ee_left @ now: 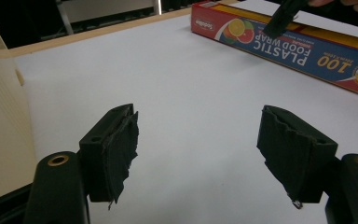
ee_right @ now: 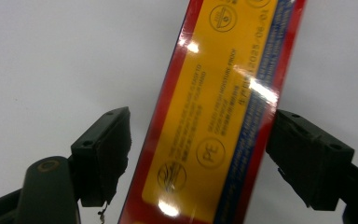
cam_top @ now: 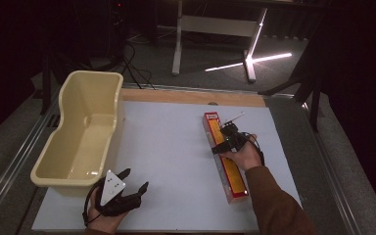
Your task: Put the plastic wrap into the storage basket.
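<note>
Two black jaws of the right gripper [ee_right: 198,158] stand wide apart, one at each long side of the box [ee_right: 223,116], and neither touches it yet; the box lies between them, so the gripper holds nothing at this moment. In the high view the right gripper [cam_top: 227,138] is over the far half of the box [cam_top: 225,156], which lies flat on the white sheet [cam_top: 171,147], with its long axis going from near to far, well apart from the tub [cam_top: 85,129] at the left.

Risks, as I judge them: the box is long and the jaws stand nearer its far end than its middle, so if they close here and lift, the near end can drop and the box can turn between the pads; the top is glossy, with bright reflections, so I think the sides may be slippery too, and the box may slide out; the jaws are also a little oblique to the box in the right gripper view, so one pad can meet it first and push it across the sheet; a hard squeeze can dent the thin carton.

The left gripper [ee_left: 198,154] is also wide open and empty, low over the bare sheet near the tub [ee_left: 0,121]; in the high view it [cam_top: 117,196] is at the near left corner, far from the box.

Count: one box of food wrap; one cream tub, which looks empty; one white sheet; two grippers, each in one hand [cam_top: 247,155].
</note>
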A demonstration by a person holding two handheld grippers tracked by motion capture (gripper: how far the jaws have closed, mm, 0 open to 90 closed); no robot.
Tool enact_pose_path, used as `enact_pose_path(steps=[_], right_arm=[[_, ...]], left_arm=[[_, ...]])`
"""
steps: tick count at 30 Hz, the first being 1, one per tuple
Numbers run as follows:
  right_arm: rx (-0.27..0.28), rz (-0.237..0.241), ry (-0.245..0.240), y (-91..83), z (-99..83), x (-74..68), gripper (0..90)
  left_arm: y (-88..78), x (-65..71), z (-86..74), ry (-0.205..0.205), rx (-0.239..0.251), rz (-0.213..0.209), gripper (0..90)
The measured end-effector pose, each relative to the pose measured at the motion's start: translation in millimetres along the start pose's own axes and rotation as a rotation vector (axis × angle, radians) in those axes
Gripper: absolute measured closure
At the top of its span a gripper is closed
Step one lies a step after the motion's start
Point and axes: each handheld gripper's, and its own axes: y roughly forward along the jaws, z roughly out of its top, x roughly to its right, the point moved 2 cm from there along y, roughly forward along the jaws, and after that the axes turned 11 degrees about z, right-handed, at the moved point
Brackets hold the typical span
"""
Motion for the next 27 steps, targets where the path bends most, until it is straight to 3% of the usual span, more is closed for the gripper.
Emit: enact_pose_path(steps=[4, 7, 12, 17, 22, 27], right_arm=[[-0.044, -0.021, 0.014, 8.4, 6.7, 2.1, 26.3], [-0.110, -0.028, 0.029, 16.8, 8.4, 2.9, 28.6], [-0.169, -0.018, 0.105, 22.4, 12.2, 5.9, 32.3], [-0.252, -0.037, 0.183, 23.0, 19.3, 4.9, 35.8], [-0.263, -0.013, 0.242, 21.0, 22.1, 9.0, 38.0], [-0.238, 0.010, 0.240, 17.4, 22.7, 6.3, 38.7]], left_arm=[[0.0, -0.1, 0.0, 0.000, 0.000, 0.000, 28.4], [0.0, -0.3, 0.1, 0.000, 0.001, 0.000, 28.4], [0.0, -0.1, 0.1, 0.001, 0.001, 0.001, 28.4], [-0.2, -0.3, 0.1, 0.001, 0.002, 0.003, 28.4], [-0.1, -0.9, 0.2, 0.001, 0.001, 0.005, 28.4], [0.3, -0.7, 0.2, 0.001, 0.002, 0.007, 28.4]])
